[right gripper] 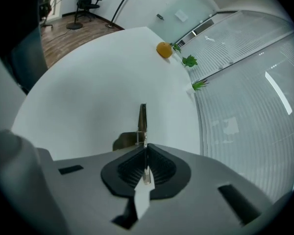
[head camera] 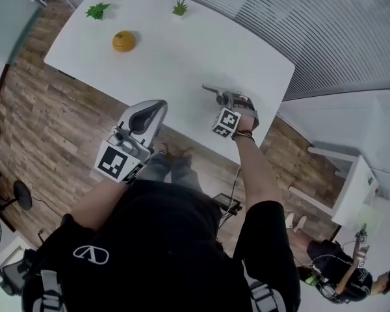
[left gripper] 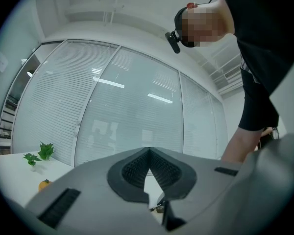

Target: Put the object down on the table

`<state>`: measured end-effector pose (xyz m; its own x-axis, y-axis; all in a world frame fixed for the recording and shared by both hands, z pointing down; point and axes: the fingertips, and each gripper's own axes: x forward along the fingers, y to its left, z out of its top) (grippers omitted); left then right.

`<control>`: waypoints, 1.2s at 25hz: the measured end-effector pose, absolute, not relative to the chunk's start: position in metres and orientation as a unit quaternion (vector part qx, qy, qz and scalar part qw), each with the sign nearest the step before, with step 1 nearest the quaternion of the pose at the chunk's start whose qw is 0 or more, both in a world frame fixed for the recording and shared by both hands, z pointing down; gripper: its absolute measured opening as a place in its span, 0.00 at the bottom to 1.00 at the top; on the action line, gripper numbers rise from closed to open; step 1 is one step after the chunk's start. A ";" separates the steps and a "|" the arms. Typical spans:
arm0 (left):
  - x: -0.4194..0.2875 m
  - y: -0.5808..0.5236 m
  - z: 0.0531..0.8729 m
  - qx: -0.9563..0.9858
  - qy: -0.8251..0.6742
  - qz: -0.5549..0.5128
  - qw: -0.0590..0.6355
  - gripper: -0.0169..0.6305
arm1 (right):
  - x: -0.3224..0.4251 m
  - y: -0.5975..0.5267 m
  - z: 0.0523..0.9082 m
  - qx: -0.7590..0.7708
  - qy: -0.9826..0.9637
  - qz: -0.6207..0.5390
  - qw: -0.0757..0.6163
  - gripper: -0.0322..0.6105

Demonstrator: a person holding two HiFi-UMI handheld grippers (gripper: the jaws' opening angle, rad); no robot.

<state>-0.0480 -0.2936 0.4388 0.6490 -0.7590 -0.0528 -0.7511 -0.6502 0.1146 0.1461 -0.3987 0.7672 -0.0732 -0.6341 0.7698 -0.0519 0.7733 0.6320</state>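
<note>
My right gripper [head camera: 216, 91] [right gripper: 144, 148] hovers over the right part of the white table [head camera: 175, 64] and is shut on a thin metal object [right gripper: 142, 121]. The object sticks out forward past the jaw tips, edge-on, above its own shadow on the tabletop. The head view shows it as a small grey sliver [head camera: 210, 88] at the gripper's tip. My left gripper [head camera: 159, 104] [left gripper: 148, 151] is raised in front of the table's near edge and aimed up at the blinds, shut with nothing between its pads.
An orange [head camera: 123, 41] [right gripper: 163, 49] lies at the table's far left. Small green plants [head camera: 98, 10] [head camera: 180, 8] stand along the far edge by the blinds. White furniture [head camera: 351, 187] and a seated person [head camera: 341, 275] are to the right.
</note>
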 end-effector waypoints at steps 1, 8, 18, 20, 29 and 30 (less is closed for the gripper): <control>-0.048 -0.295 0.436 0.906 -0.417 -0.053 0.039 0.03 | 0.145 -0.398 0.769 0.239 -0.691 -0.240 0.639 0.06; -0.045 -0.294 0.441 0.909 -0.411 -0.048 0.042 0.03 | 0.142 -0.395 0.776 0.234 -0.691 -0.244 0.639 0.14; -0.035 -0.291 0.439 0.912 -0.405 -0.053 0.041 0.03 | 0.151 -0.376 0.771 0.248 -0.711 -0.221 0.620 0.34; -0.032 -0.288 0.438 0.913 -0.402 -0.054 0.041 0.03 | 0.154 -0.370 0.776 0.245 -0.720 -0.185 0.623 0.53; -0.034 -0.292 0.437 0.912 -0.404 -0.054 0.038 0.03 | 0.154 -0.348 0.748 0.255 -0.746 -0.154 0.596 0.50; -0.033 -0.293 0.437 0.912 -0.404 -0.055 0.037 0.03 | 0.149 -0.348 0.730 0.274 -0.756 -0.157 0.573 0.47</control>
